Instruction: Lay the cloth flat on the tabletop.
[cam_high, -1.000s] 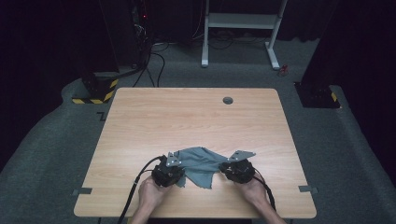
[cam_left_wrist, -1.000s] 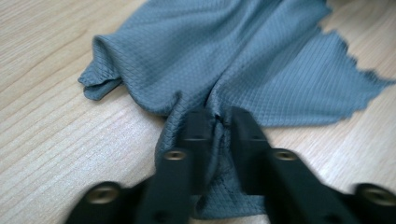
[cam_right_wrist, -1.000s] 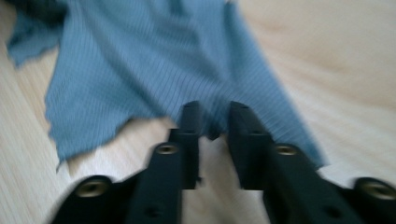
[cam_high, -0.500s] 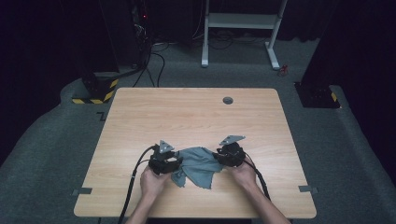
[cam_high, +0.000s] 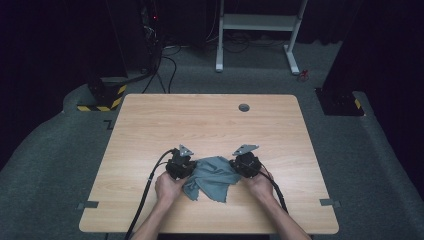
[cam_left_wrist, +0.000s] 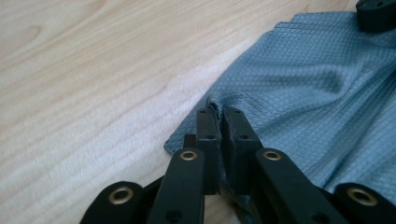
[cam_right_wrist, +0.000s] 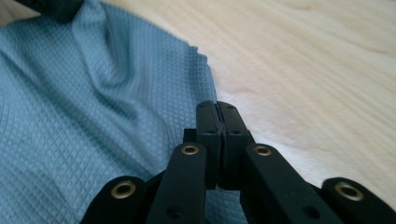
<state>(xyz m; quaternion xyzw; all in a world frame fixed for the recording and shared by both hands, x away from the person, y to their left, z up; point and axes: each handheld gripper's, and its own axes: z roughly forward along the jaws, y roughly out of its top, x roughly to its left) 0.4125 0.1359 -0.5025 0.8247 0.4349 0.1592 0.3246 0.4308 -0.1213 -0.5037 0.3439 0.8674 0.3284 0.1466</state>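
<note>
Pinching the blue cloth (cam_high: 210, 176) at opposite edges, both grippers have just closed their jaws on it. The left gripper (cam_left_wrist: 222, 112) clamps a small fold; the right gripper (cam_right_wrist: 217, 106) clamps the edge. The cloth lies on the wooden table (cam_high: 200, 120), near the person's side.

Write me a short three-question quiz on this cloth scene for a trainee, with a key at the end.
1. True or false: the left tongs are shut on an edge of the blue-grey cloth.
2. Where does the cloth lie on the table?
A. by the far edge, next to the round hole
B. near the person's edge, between the two tongs
C. hanging off the left side
3. Fill in: the right tongs pinch the cloth at its ____.

Key
1. True: a small fold of fabric is caught between the tips.
2. B
3. edge, beside bare wood.
</note>
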